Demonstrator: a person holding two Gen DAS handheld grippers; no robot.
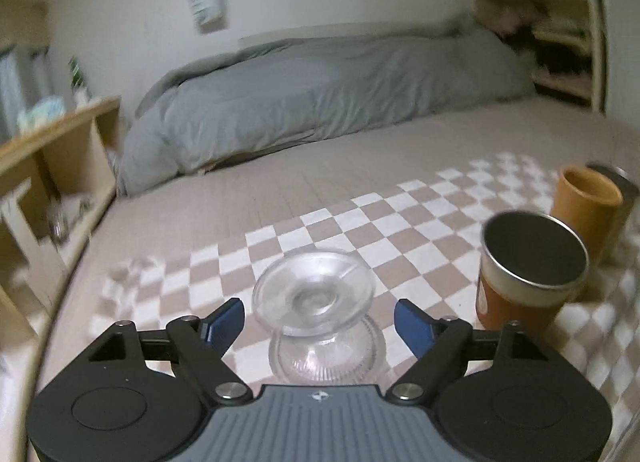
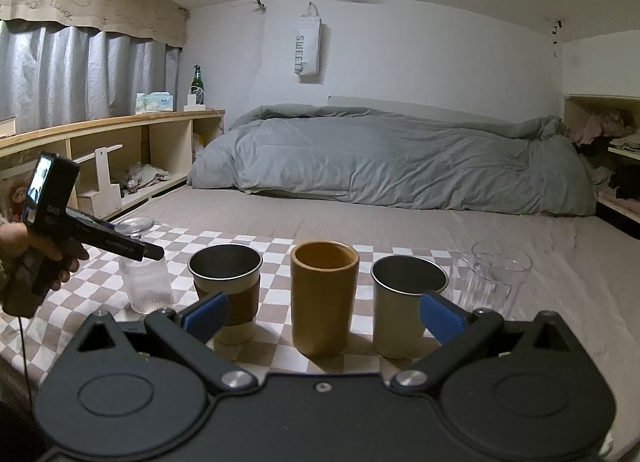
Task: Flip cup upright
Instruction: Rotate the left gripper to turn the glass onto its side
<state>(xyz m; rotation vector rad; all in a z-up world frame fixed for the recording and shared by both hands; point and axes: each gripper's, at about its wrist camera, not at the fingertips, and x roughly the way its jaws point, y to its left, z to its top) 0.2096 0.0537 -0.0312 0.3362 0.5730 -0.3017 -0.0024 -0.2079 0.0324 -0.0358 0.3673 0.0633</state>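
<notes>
A clear ribbed glass cup (image 1: 320,326) stands on the checkered cloth (image 1: 360,221); a wide clear rim or base faces my camera above its ribbed body. It sits between the blue fingertips (image 1: 224,320) of my open left gripper (image 1: 319,322). The same cup shows in the right wrist view (image 2: 146,282) at the left, with the left gripper (image 2: 154,252) over its top. My right gripper (image 2: 324,314) is open and empty, just before a row of upright cups.
A steel cup with a brown sleeve (image 2: 226,286), a tan cup (image 2: 324,294), a plain steel cup (image 2: 404,302) and a clear glass (image 2: 496,274) stand in a row. A clear lid-like piece (image 2: 134,226) lies behind. A grey duvet (image 2: 380,157) lies beyond, wooden shelves (image 2: 120,149) at left.
</notes>
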